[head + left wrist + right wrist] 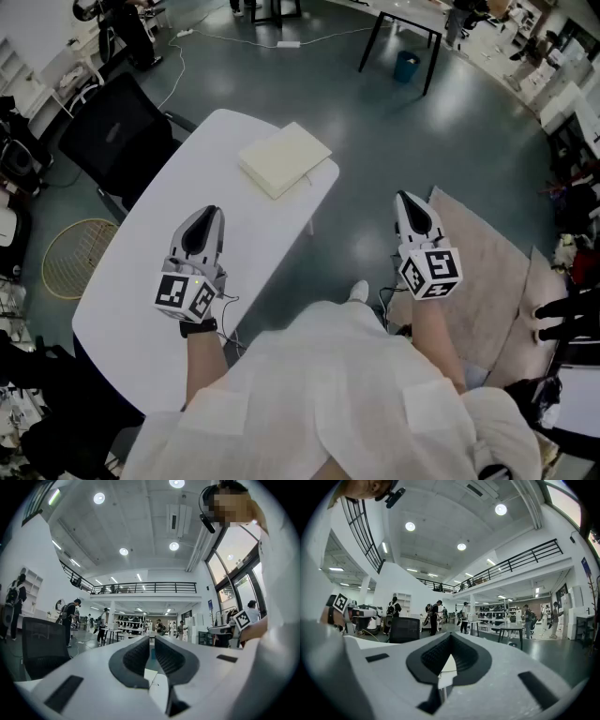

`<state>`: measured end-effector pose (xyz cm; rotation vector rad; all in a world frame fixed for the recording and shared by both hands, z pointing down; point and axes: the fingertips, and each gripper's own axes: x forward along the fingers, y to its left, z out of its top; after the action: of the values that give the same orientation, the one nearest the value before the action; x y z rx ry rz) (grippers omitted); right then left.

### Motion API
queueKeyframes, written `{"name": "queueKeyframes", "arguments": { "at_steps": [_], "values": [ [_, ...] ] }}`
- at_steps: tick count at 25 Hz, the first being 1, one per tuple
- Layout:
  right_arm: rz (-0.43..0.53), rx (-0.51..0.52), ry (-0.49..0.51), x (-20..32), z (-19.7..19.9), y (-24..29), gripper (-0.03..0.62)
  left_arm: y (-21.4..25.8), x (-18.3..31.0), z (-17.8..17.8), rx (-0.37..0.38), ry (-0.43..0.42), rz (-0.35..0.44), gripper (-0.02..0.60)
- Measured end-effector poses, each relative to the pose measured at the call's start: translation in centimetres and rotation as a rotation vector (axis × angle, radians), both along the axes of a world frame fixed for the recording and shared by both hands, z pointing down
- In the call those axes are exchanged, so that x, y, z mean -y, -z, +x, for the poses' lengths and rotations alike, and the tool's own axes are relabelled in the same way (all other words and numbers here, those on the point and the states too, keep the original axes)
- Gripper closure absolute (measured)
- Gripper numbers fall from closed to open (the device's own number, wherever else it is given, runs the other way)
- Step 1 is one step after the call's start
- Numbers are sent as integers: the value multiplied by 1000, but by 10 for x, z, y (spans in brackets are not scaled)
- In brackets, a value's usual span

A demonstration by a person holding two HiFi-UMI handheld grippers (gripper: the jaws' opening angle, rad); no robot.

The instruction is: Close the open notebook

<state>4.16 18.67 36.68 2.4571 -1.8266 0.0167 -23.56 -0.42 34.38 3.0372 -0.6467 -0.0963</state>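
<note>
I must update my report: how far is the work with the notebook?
Done, it seems: the cream rectangular notebook lies closed on the white oval table. In hand: nothing; the left claw is slightly apart and empty, the right claw shut and empty, off the table. To do: nothing visible.

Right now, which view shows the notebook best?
Head view: the whole notebook lies unobstructed near the far end of the white table. Both gripper views give only a pale sliver low in frame, too little to identify.
</note>
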Motion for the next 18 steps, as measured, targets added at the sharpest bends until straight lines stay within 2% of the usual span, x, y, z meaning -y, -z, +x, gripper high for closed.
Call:
{"name": "queueKeyframes", "arguments": {
  "at_steps": [10, 16, 18],
  "values": [
    [-7, 9, 18, 8, -2, -5, 594, -3, 4, -9, -3, 28, -10, 548],
    [68, 89, 39, 11, 6, -4, 591, -5, 5, -3, -1, 33, -12, 548],
    [65, 93, 44, 12, 10, -5, 589, -4, 5, 2, -1, 34, -11, 548]
  ]
}}
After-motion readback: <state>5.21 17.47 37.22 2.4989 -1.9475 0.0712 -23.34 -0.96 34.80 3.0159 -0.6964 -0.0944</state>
